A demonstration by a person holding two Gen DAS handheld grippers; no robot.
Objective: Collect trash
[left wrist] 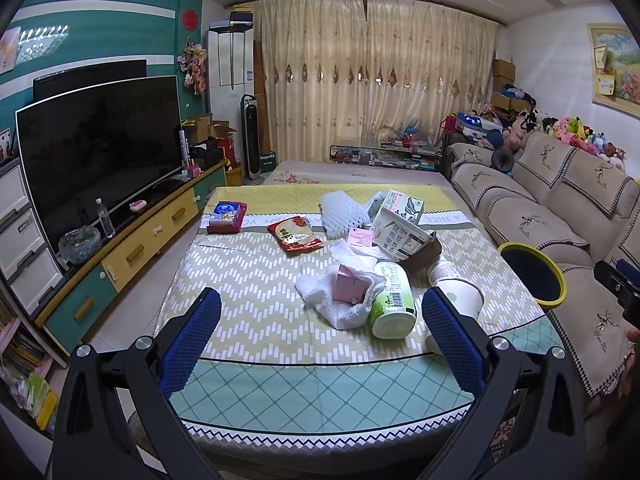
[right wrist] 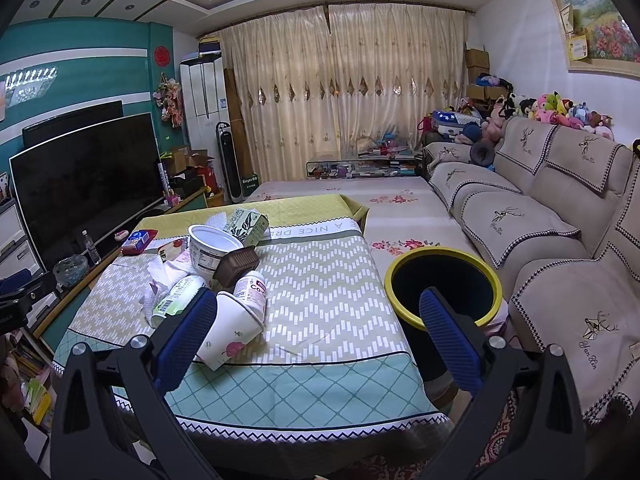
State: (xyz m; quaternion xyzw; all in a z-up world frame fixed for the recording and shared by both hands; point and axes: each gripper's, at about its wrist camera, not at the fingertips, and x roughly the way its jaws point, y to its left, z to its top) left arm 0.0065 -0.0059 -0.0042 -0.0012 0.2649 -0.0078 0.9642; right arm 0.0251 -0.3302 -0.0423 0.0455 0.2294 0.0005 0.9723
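Trash lies piled on the cloth-covered table (left wrist: 256, 280): a green-white bottle (left wrist: 392, 304) on its side, a pink carton in white foam wrap (left wrist: 344, 296), a red snack bag (left wrist: 296, 236), white foam netting (left wrist: 344, 216), a paper tub (left wrist: 400, 236) and a paper cup (right wrist: 232, 332). A black bin with a yellow rim (right wrist: 444, 288) stands right of the table by the sofa. My left gripper (left wrist: 320, 344) is open in front of the bottle and foam wrap, holding nothing. My right gripper (right wrist: 320, 340) is open, its left finger beside the paper cup, its right finger over the bin.
A TV (left wrist: 100, 152) on a low cabinet (left wrist: 140, 248) runs along the left. A beige sofa (right wrist: 560, 232) lines the right wall, with plush toys on top. A tissue pack (left wrist: 228, 216) sits at the table's far left. Curtains hang at the back.
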